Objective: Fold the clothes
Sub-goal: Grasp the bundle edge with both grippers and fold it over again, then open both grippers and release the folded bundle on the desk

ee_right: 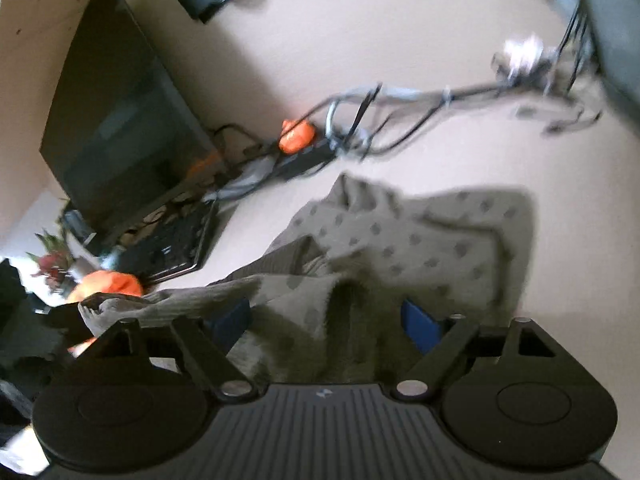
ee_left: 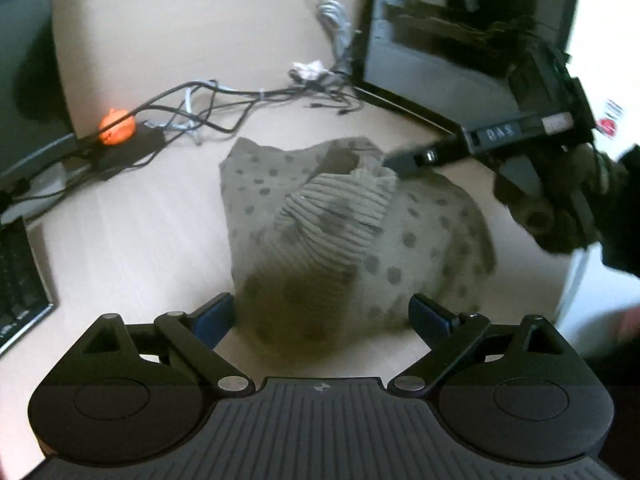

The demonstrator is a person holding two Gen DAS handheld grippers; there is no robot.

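Centrally on the pale desk lies the garment, a crumpled grey-green piece with dark dots and a ribbed cuff or hem bunched on top.

Left wrist view: the left gripper hovers at the near edge of the garment with its jaws spread wide; cloth lies between the blue pads but neither pad presses on it. This view alone shows the right gripper from outside, held in a gloved hand, its tip at the top of the ribbed section; the jaw state cannot be read from this angle. A monitor stands behind it.

Right wrist view: the right gripper sits low over the garment. Its jaws stand apart, with a raised fold of cloth between the pads and no visible clamping. Motion blur limits detail. Only this view shows a second dark screen and a keyboard beside it.

Both views show the cable tangle and an orange object behind the garment.
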